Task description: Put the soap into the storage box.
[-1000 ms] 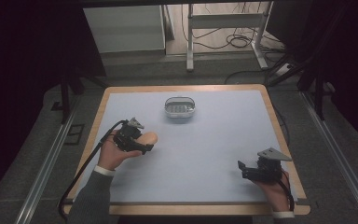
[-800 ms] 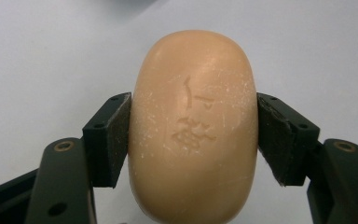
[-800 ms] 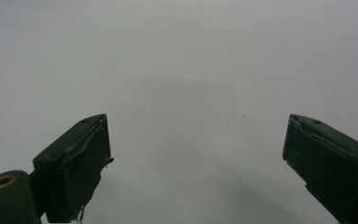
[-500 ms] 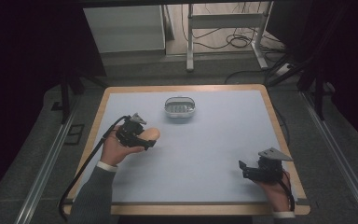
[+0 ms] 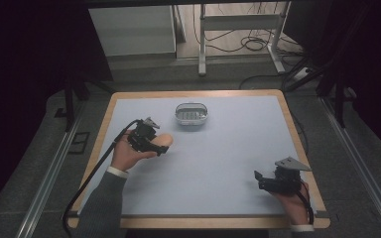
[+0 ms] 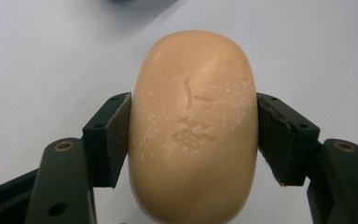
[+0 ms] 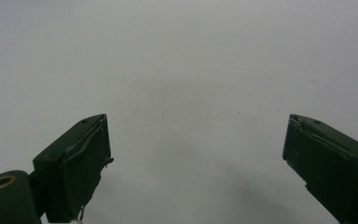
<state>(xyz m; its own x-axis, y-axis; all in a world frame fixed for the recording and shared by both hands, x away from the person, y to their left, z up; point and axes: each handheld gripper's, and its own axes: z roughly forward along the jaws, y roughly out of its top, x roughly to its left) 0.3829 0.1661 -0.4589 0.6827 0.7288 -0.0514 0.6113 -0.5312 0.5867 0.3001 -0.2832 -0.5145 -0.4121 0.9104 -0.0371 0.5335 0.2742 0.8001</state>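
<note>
A smooth, oval, peach-coloured soap bar (image 6: 193,126) sits pinched between the left gripper (image 6: 193,135)'s black fingers (image 6: 109,137), at the left of the pale tabletop (image 5: 228,153). The left gripper view reveals a stamped mark and whitish scuffs on it. Far centre stands a small oval dish (image 5: 191,114). The right gripper (image 7: 196,154), near right, has its fingers spread over bare surface.

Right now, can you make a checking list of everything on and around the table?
Surface: pale blue table top with a wooden edge.
Job's things: peach soap bar; small oval dish at the far middle.
Clutter: nothing seen.
Grippers: left gripper shut on the soap; right gripper open, holding nothing.
Cables: black cable trailing off the left gripper.
Surroundings: dark room, white cabinet, floor cables beyond the table.
</note>
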